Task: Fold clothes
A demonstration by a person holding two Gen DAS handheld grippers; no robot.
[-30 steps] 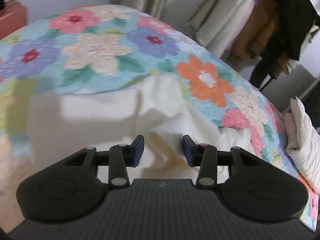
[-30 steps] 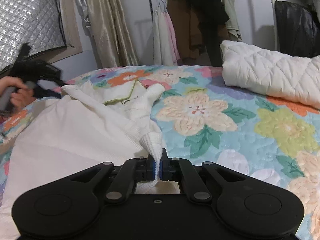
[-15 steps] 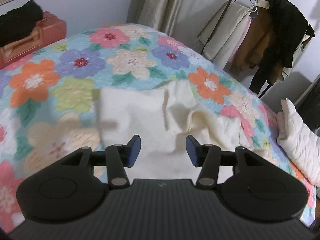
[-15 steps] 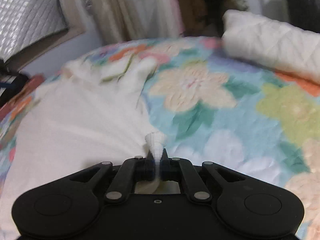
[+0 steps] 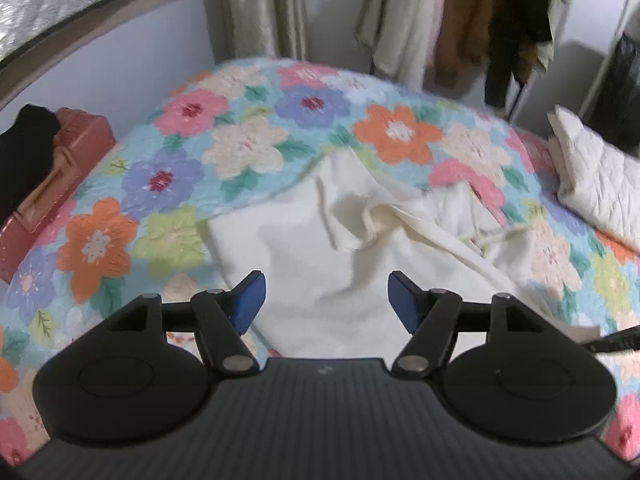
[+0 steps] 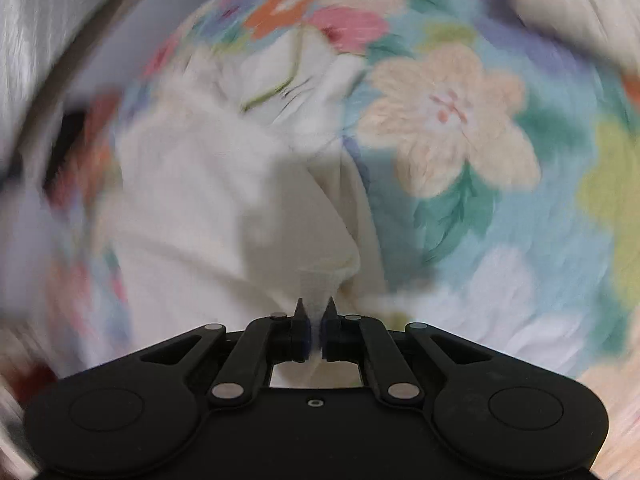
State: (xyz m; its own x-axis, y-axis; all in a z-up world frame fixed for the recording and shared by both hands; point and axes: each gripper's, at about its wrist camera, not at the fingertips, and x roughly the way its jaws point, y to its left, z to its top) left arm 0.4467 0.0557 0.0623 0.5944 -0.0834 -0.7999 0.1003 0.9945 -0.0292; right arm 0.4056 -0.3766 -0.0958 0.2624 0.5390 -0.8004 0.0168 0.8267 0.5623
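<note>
Cream waffle-knit garment (image 5: 320,280) rumpled on floral quilt (image 5: 248,148), left tongs (image 5: 326,300) spread empty, right tongs (image 6: 315,322) pinching its edge.

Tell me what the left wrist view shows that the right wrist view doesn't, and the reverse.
Only the left wrist view shows the open left gripper above the cream garment, a reddish case beside the bed, and hanging clothes. Only the right wrist view, which is heavily blurred, shows the right gripper shut on a bunched corner of that garment, and its green-edged part. Both show the garment on the floral bedspread.
</note>
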